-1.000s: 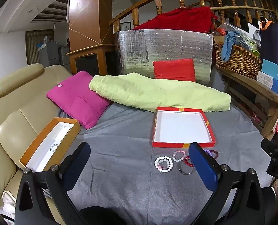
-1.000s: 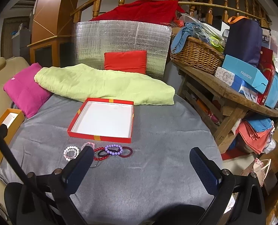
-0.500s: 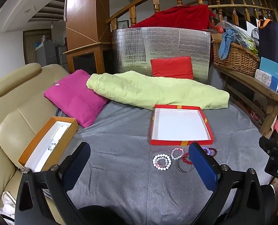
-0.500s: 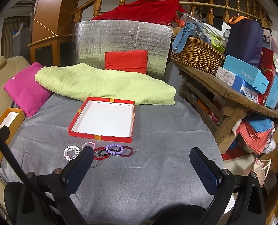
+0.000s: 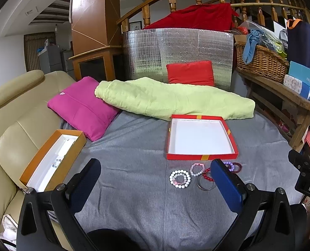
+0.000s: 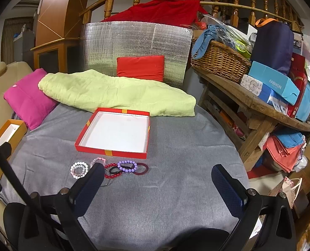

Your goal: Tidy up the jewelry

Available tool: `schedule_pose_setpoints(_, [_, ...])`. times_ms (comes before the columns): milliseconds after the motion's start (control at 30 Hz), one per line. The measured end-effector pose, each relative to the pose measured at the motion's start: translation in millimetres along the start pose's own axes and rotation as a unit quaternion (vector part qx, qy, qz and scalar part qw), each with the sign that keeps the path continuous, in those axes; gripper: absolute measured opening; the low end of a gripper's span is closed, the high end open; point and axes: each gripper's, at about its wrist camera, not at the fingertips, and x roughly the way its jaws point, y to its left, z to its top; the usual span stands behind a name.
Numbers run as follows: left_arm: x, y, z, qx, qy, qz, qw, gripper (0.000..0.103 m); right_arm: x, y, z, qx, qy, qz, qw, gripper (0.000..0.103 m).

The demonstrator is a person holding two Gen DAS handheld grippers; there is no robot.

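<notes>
On the grey cloth-covered table (image 6: 175, 188), near its front edge, the jewelry lay in a loose row: a white bead bracelet (image 6: 79, 169), a pale pink bead bracelet (image 6: 98, 160), a red bead strand (image 6: 112, 170) w/ a thin silver bangle (image 5: 206, 183), a purple bead bracelet (image 6: 127, 165) and a dark red ring bangle (image 6: 142, 169). Some overlapped. Just behind them sat the shallow red box w/ white lining (image 6: 115, 133), nothing in it, probably the sorting target & placed close for short carries. Toward the table's back edge lay a lime-green folded blanket (image 6: 113, 92) and a magenta cushion (image 6: 27, 98).

The left gripper (image 5: 155, 179) hovered above the cloth, jaws wide, holding nothing; the right gripper (image 6: 158, 186) likewise wide & empty. Both looked staged for a first pick, no piece boxed yet.

Only the left view showed the inside of the long orange box (image 5: 52, 159) at the table's left edge, w/ a small beaded item in its white interior; the right view caught just its corner. The right view alone showed the purple bracelet and ring bangle whole; in the left view a blue finger pad (image 5: 226, 186) covered them partly.
</notes>
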Motion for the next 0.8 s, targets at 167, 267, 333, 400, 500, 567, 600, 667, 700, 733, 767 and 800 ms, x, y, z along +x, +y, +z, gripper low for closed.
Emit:
schedule_pose_setpoints(167, [2.9,0.3,-1.7,0.000,0.001,-0.001,1.0000,0.103,2.3,-0.3,-0.8,-0.001,0.002,-0.001,1.000,0.103])
schedule_pose_setpoints(267, [5.6,0.2,-2.5,0.004,0.005,0.002,1.0000,0.103,4.5,-0.6,-1.0,-0.002,0.003,-0.002,1.000,0.103])
schedule_pose_setpoints(333, [7.7,-0.1,-3.0,0.007,0.008,0.002,0.9999,0.103,5.7,0.0,-1.4,-0.003,0.004,-0.002,1.000,0.103])
schedule_pose_setpoints(400, [9.2,-0.6,-2.5,0.006,0.012,0.002,0.9999,0.103,7.7,0.8,-0.9,-0.004,0.005,-0.003,1.000,0.103])
schedule_pose_setpoints(500, [14.0,0.7,-2.1,0.008,0.014,0.003,0.9999,0.103,11.0,3.1,-0.2,-0.007,0.008,-0.005,1.000,0.103])
schedule_pose_setpoints(567, [17.0,1.5,-2.6,0.007,0.017,0.003,0.9998,0.103,13.4,3.8,-0.1,-0.008,0.009,-0.006,1.000,0.103])
schedule_pose_setpoints(600, [18.4,2.0,-2.8,0.009,0.020,0.005,0.9998,0.103,14.7,4.6,0.1,-0.008,0.010,-0.007,1.000,0.103])
schedule_pose_setpoints(667, [22.4,2.9,-3.2,0.009,0.021,0.006,0.9997,0.103,17.7,5.6,0.4,-0.009,0.012,-0.008,1.000,0.103])
schedule_pose_setpoints(700, [24.6,3.3,-3.6,0.009,0.022,0.006,0.9997,0.103,19.8,6.1,0.3,-0.010,0.014,-0.009,1.000,0.103])
schedule_pose_setpoints(733, [28.3,4.0,-4.2,0.009,0.023,0.006,0.9997,0.103,22.0,6.7,0.4,-0.010,0.015,-0.009,1.000,0.103])
schedule_pose_setpoints(767, [32.1,5.1,-4.7,0.010,0.026,0.006,0.9996,0.103,24.9,6.9,0.2,-0.011,0.017,-0.009,1.000,0.103])
schedule_pose_setpoints(800, [36.1,6.4,-6.1,0.011,0.030,0.007,0.9995,0.103,28.7,7.0,0.3,-0.011,0.020,-0.007,1.000,0.103])
